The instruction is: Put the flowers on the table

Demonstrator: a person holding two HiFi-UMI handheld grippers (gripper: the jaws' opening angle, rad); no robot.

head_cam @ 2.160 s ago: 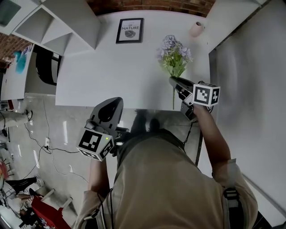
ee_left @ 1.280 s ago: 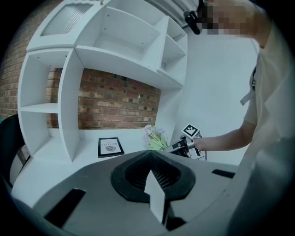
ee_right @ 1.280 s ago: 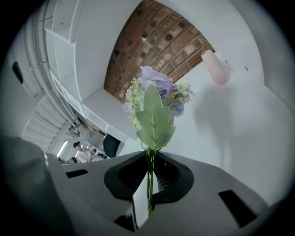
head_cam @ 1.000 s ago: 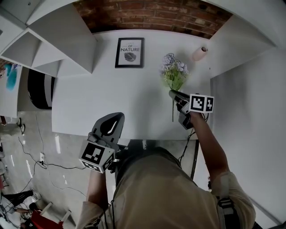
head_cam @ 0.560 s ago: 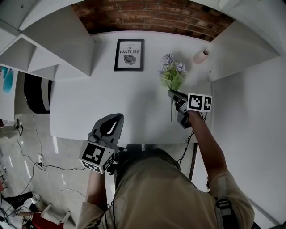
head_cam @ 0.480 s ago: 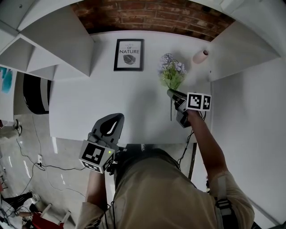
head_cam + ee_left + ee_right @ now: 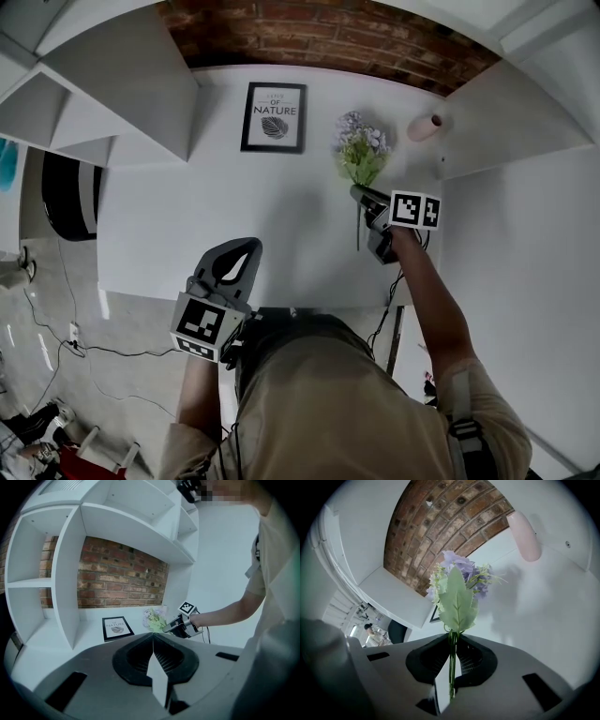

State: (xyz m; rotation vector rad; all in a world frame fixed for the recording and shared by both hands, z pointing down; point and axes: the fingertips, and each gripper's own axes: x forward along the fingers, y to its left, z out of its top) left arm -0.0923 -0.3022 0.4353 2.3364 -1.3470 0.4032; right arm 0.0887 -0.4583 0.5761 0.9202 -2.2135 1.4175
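One "OF NATURE" print near flowers

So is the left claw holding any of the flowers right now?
No, the left claw has its jaws closed together with nothing between them, while the flowers are gripped by the stem in the right claw.

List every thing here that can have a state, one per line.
flowers: held by the stems over the white table
right gripper: shut on the flowers' stems
left gripper: shut, empty
framed print: at the back, untouched
pink cylinder: apart from the flowers, untouched
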